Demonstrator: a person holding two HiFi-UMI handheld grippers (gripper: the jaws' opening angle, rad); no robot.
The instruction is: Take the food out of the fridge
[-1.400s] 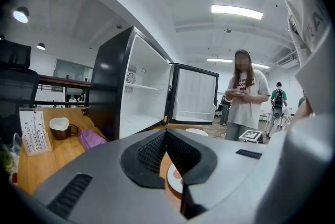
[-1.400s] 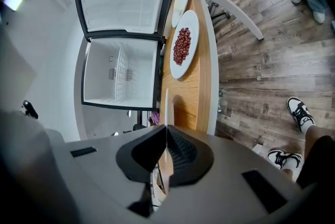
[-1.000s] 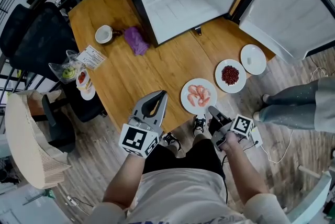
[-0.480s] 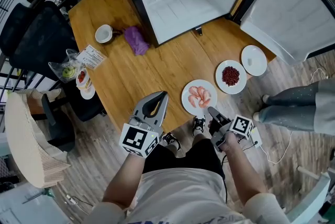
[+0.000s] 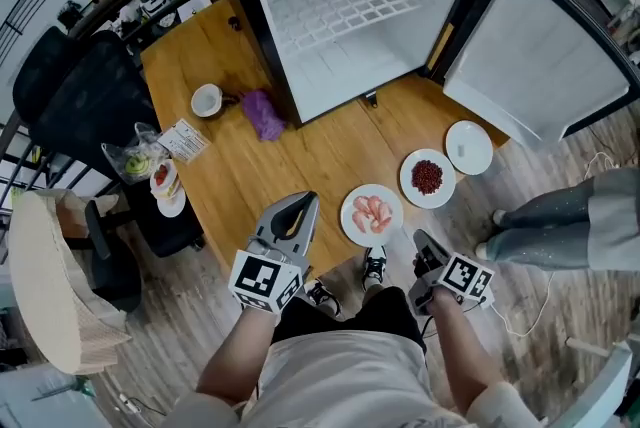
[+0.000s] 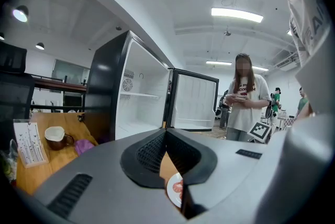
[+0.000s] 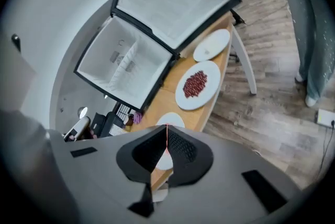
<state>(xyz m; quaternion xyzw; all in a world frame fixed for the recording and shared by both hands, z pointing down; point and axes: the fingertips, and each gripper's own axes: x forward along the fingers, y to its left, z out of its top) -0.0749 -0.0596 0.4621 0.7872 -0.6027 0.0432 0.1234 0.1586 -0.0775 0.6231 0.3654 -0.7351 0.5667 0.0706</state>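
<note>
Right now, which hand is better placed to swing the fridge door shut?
Probably the right. The door hangs open on the right, the side of the right tongs. The left tongs sit further left. Both are shut and empty.

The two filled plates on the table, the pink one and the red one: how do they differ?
The plate of pink food carries a few large curled pieces; the plate of red food carries a heap of small dark grains. The pink plate lies nearest the person, the red one farther off, beside an empty plate. Both are round, white and rest on the wooden table.
</note>
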